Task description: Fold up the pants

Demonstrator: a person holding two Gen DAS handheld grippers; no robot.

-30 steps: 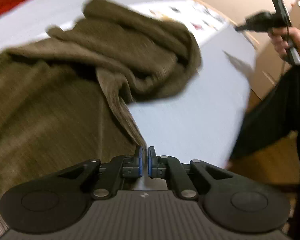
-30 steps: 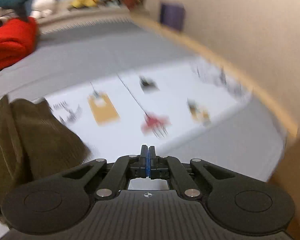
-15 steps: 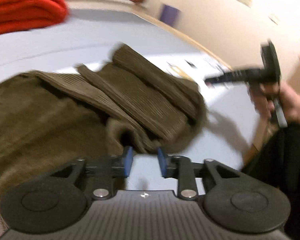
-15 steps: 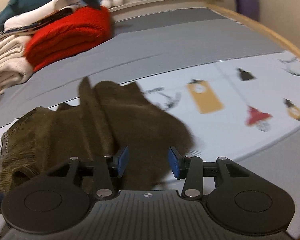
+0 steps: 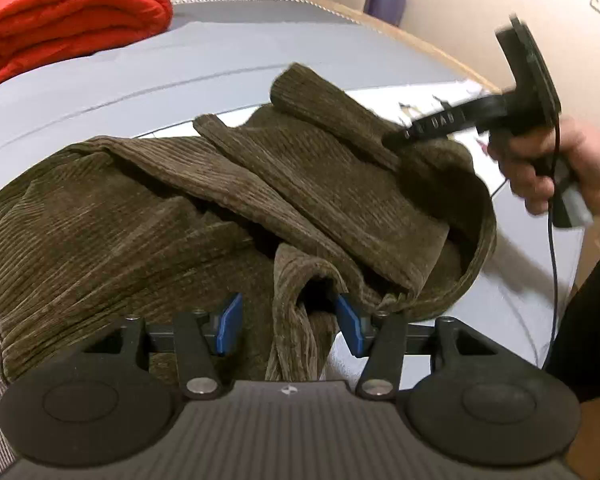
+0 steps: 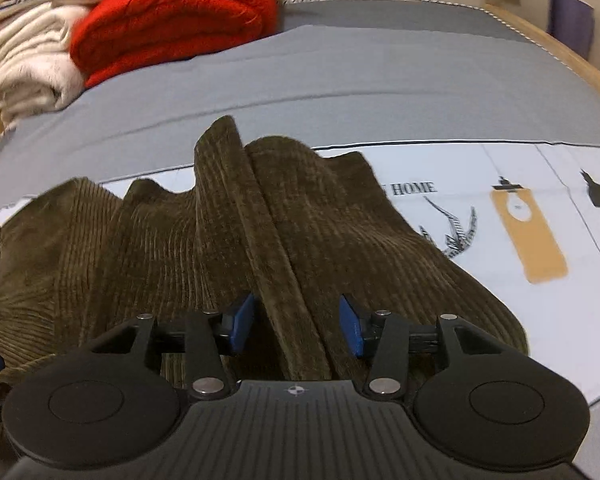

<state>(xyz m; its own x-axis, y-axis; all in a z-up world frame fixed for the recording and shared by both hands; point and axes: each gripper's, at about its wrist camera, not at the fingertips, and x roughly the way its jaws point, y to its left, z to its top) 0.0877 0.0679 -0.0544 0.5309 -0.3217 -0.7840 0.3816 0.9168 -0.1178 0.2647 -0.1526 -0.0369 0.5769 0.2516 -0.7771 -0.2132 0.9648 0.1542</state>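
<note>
Olive-brown corduroy pants (image 5: 140, 224) lie crumpled on the bed, with the legs thrown over in loose folds. They also show in the right wrist view (image 6: 204, 240). My left gripper (image 5: 288, 326) is open, its blue pads on either side of a raised fold at the near edge. My right gripper (image 6: 298, 326) is open above a ridge of fabric at the other end of the pants. The right gripper (image 5: 516, 92) also shows in the left wrist view, held in a hand above the pants.
The bed has a grey sheet (image 6: 340, 68) and a white printed cloth (image 6: 500, 216) under the pants. A red folded blanket (image 6: 172, 16) and cream blankets (image 6: 24, 64) are stacked at the far end. A wooden bed edge (image 5: 428, 46) runs along the wall.
Both grippers went from shut to open. The left one let go of the pant fold. The right one swung from the printed cloth to over the pants.
</note>
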